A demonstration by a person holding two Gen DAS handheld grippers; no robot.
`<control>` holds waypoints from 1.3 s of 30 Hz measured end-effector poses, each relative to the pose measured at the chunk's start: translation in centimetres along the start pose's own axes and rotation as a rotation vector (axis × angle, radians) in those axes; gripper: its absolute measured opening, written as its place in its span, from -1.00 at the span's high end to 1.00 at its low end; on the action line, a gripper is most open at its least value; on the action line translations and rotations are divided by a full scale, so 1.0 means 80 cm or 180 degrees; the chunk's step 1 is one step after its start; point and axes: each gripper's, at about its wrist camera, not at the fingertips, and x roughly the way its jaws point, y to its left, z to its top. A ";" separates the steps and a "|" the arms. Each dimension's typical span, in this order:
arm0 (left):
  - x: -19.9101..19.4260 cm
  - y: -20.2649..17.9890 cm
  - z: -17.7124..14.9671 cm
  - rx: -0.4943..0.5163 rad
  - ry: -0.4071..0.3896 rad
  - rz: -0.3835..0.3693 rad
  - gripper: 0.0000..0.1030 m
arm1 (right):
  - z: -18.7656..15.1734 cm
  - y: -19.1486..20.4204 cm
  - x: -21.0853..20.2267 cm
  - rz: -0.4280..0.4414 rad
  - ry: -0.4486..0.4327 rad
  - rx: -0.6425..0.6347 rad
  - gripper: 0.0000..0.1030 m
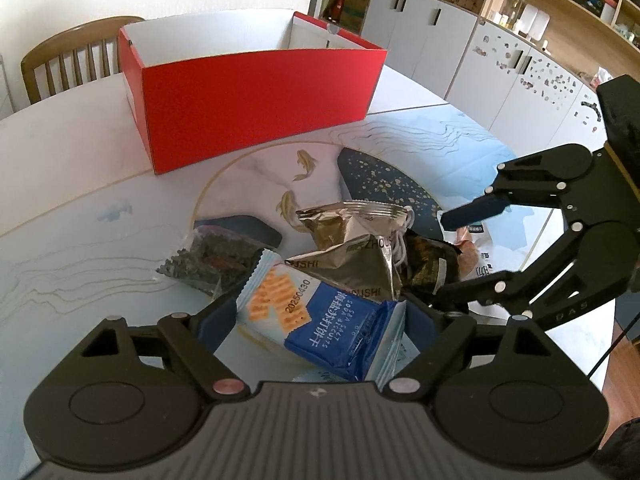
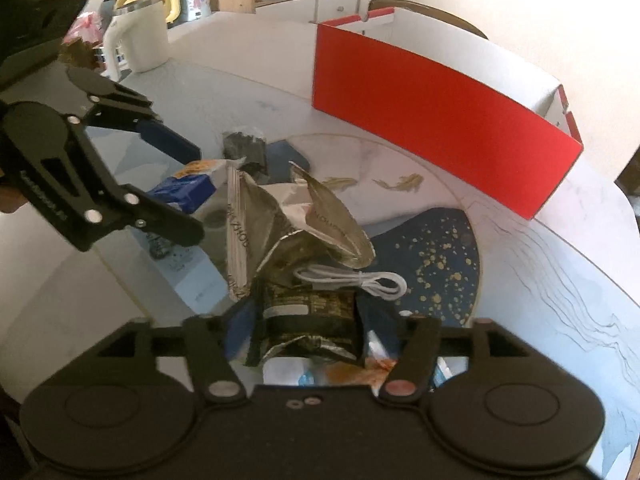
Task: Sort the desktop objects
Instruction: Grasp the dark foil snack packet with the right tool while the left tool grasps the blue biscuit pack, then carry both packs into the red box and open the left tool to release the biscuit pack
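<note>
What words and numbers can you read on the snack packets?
"20250430" on the blue soda biscuit packet.
"SODA SALT BISCUITS" on the same packet, upside down; the Chinese characters beside it are too distorted to quote.
"ZHOU" and "USHI" on the crumpled silver wrapper, partly hidden in folds.
The dark packet's white label is too blurred to read.

The left tongs (image 1: pixel 320 316) pointed steeply downward, jaws spread wide, the pads not pressing. In the left view the right tongs (image 1: pixel 444 258) reached in from three o'clock, pitched down too, jaws parted. In the right view the left tongs (image 2: pixel 196 192) entered from nine o'clock.
</note>
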 end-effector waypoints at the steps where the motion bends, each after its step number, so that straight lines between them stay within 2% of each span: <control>1: 0.000 0.000 0.000 -0.0007 -0.0003 -0.0005 -0.70 | 0.000 -0.001 0.001 -0.0009 0.0005 0.0011 -0.40; 3: -0.001 0.000 0.000 -0.0009 -0.0003 -0.0002 -0.70 | -0.001 -0.005 0.005 0.0027 0.0029 0.0065 -0.38; 6: -0.002 -0.001 0.000 -0.0016 -0.0006 0.0002 -0.70 | -0.004 -0.008 0.010 0.0113 0.0082 0.0133 -0.23; 13: -0.006 -0.004 0.002 -0.0022 -0.0029 0.0014 -0.70 | -0.006 -0.010 0.012 0.0164 0.0084 0.0172 -0.04; 27: -0.023 -0.016 0.016 0.0003 -0.0140 -0.0067 -0.68 | 0.004 -0.024 -0.034 0.0244 -0.0175 0.0285 0.00; 39: -0.039 -0.025 0.054 0.0082 -0.0303 -0.0042 -0.68 | 0.034 -0.058 -0.075 0.0196 -0.0457 0.0361 0.00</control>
